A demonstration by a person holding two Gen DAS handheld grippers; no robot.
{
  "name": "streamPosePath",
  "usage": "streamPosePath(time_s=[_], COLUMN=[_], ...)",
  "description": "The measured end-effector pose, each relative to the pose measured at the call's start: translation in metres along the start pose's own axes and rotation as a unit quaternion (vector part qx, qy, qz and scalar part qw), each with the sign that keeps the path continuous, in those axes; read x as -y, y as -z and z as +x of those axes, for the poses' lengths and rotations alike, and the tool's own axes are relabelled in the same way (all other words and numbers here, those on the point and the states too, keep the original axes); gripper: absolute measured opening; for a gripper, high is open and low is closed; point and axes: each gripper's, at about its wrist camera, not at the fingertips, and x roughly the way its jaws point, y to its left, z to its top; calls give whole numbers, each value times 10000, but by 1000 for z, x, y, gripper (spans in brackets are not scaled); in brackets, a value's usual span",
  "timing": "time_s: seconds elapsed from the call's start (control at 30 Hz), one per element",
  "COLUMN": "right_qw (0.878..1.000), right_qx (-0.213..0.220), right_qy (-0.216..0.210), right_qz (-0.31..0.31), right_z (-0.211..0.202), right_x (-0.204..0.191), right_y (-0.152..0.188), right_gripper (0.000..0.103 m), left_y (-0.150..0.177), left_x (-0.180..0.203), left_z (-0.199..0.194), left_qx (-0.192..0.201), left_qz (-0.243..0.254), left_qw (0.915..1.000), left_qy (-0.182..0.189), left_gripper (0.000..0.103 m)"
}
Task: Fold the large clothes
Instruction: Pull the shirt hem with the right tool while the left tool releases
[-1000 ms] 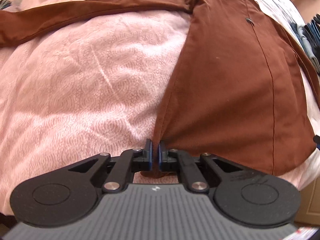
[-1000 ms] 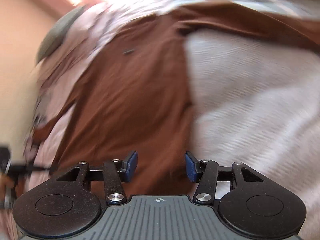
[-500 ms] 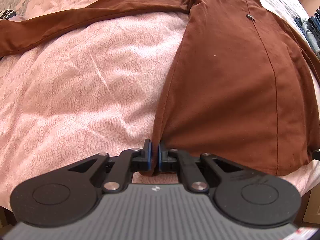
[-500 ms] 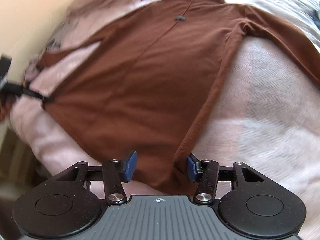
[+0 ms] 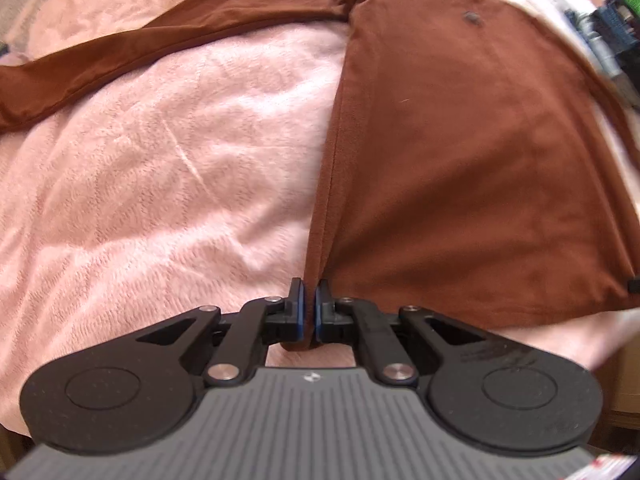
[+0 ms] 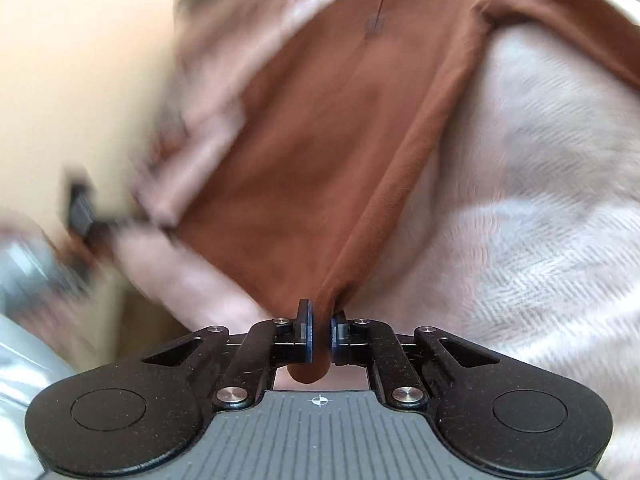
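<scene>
Two claws now grip the brown shirt (image 5: 460,152). In the left wrist view, the left claw (image 5: 308,312) stays pinched on the shirt's near hem corner, as before; the shirt lies flat on the pink bedspread (image 5: 160,168), one sleeve stretched left. In the right wrist view, the right claw (image 6: 320,338), wide half a second ago, has clamped the opposite hem corner, bunching blurred fabric.

rust-brown long-sleeved cotton top (image 5: 460,152): plain, small dark mark far ahead of fingers | pale pink textured bedspread (image 5: 160,184): woven herringbone | gripper pads (image 6: 309,338): blue, on black fingers
</scene>
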Motion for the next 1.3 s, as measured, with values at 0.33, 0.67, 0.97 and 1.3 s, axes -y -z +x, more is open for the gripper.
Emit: streamPosePath(time_s=[0.33, 0.67, 0.97, 1.3], right_qw=[9723, 9399, 9133, 9130], right_qx=[-310, -935, -52, -337], right_qy=[1847, 3013, 3511, 3612], right_qz=[1398, 1304, 2063, 1867], right_z=[41, 35, 37, 82], right_x=[47, 7, -3, -21], right_y=[33, 21, -21, -64], right_gripper=[8, 49, 49, 49], left_y=[19, 21, -63, -64], left_x=[18, -59, -231, -312], left_z=[23, -30, -58, -19], left_qx=[-190, 61, 1657, 2062], left_qz=[-38, -467, -3021, -4832], left_qw=[9997, 9967, 9339, 8495], left_qy=[-120, -657, -949, -472], left_gripper=[6, 25, 34, 0])
